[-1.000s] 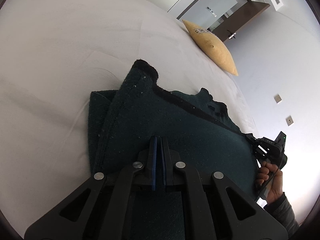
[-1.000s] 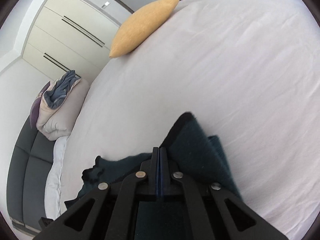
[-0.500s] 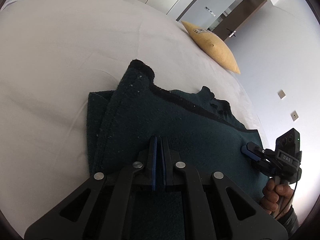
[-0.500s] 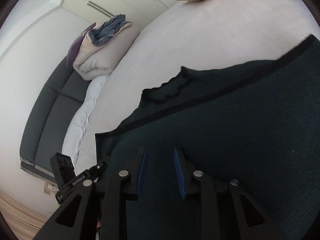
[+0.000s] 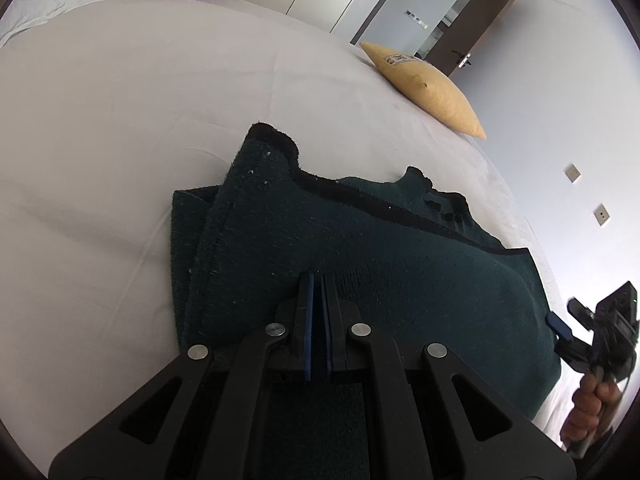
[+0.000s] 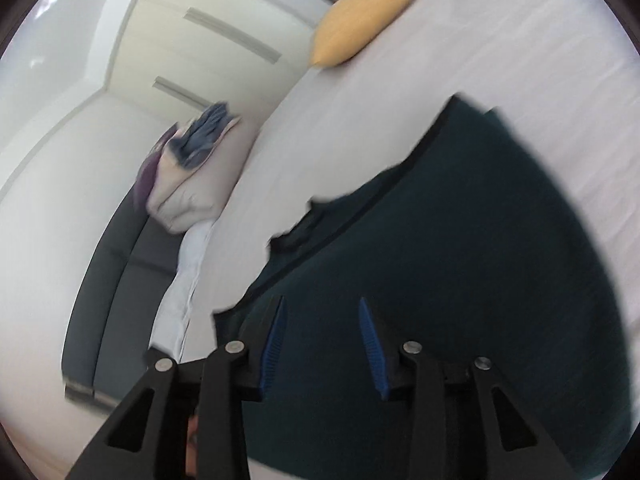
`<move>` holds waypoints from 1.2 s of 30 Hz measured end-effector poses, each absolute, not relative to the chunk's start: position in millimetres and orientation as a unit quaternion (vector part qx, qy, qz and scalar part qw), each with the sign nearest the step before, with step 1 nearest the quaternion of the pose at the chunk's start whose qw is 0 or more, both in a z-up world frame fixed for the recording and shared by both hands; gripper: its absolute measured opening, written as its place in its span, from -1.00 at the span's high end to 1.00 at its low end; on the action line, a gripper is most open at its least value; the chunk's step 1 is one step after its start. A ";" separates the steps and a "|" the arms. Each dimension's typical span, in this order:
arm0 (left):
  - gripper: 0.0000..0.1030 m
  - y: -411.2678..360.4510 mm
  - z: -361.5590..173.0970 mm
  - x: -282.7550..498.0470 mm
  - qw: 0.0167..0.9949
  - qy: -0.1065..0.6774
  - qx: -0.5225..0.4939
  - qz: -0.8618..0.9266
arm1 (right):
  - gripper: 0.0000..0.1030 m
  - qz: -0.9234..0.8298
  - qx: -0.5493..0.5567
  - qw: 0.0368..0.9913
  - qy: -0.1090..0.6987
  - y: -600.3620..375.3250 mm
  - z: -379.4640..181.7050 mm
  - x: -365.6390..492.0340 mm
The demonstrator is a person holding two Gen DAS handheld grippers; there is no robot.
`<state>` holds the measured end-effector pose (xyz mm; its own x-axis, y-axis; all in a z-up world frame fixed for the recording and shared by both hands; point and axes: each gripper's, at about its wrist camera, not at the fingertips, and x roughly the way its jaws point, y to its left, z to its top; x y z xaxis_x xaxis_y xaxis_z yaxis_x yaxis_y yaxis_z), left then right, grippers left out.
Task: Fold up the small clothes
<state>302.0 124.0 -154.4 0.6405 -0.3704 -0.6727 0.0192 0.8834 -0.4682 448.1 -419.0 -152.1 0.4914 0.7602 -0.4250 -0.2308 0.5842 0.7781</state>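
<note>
A dark green knitted garment [image 5: 360, 256] with black trim lies partly folded on a white bed [image 5: 120, 120]; it also shows in the right wrist view [image 6: 460, 240]. My left gripper [image 5: 317, 280] is shut, its blue pads pinching the garment's near edge. My right gripper [image 6: 322, 308] is open and empty, its jaws wide apart just above the garment's near side. The right gripper also shows in the left wrist view [image 5: 568, 316], just off the garment's right edge, held by a hand.
A yellow pillow [image 5: 432, 84] lies at the far edge of the bed; it also shows in the right wrist view [image 6: 360, 16]. A heap of bedding and clothes [image 6: 192, 168] sits on a grey sofa [image 6: 116, 280] left of the bed. Wardrobes and a door stand behind.
My right gripper has let go of the garment, opened wide and drawn back to the garment's right edge. My left gripper stays shut on the garment.
</note>
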 end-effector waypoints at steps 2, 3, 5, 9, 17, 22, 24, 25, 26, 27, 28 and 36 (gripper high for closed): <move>0.89 123.9 -154.3 302.4 0.880 0.410 -0.213 -0.110 | 0.05 0.352 0.303 0.776 0.427 -378.8 -160.6 436.1; 0.89 124.3 -154.3 302.5 0.880 0.410 -0.214 -0.111 | 0.05 0.365 0.287 0.767 0.443 -363.2 -168.2 432.1; 0.89 124.8 -154.5 302.5 0.879 0.410 -0.215 -0.112 | 0.07 0.356 0.265 0.767 0.463 -351.6 -185.0 425.6; 0.89 136.4 -153.8 299.2 0.868 0.415 -0.242 -0.128 | 0.52 0.325 0.305 0.771 0.455 -388.4 -197.4 430.1; 0.88 177.2 -135.0 247.0 0.869 0.414 -0.253 -0.102 | -0.02 0.168 0.372 0.829 0.383 -501.7 -169.8 398.0; 0.77 210.5 -117.6 196.1 0.863 0.405 -0.288 -0.089 | -0.45 0.184 0.395 0.828 0.353 -510.8 -155.6 367.1; 0.40 216.8 -120.1 183.1 0.850 0.415 -0.309 -0.097 | -0.45 0.211 0.392 0.819 0.362 -497.3 -153.2 363.5; -0.11 220.2 -124.9 179.3 0.836 0.423 -0.334 -0.107 | -0.45 0.225 0.390 0.814 0.367 -488.4 -152.4 362.9; -0.34 223.3 -128.9 175.7 0.825 0.425 -0.355 -0.114 | -0.45 0.237 0.389 0.810 0.370 -482.2 -150.9 361.1; -0.48 225.3 -131.4 171.7 0.818 0.426 -0.369 -0.115 | -0.45 0.251 0.386 0.806 0.373 -472.1 -149.0 360.5; -0.48 225.6 -135.6 170.6 0.806 0.434 -0.385 -0.121 | -0.45 0.262 0.383 0.803 0.375 -463.4 -147.0 359.9; -0.49 222.2 -162.8 187.0 0.725 0.471 -0.473 -0.170 | -0.45 0.322 0.355 0.789 0.385 -418.2 -131.2 358.8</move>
<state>187.0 222.2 -162.8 0.4984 -0.6923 -0.5218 -0.2000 0.4939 -0.8462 358.8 -418.2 -131.2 0.4964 0.7816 -0.3779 -0.2355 0.5402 0.8079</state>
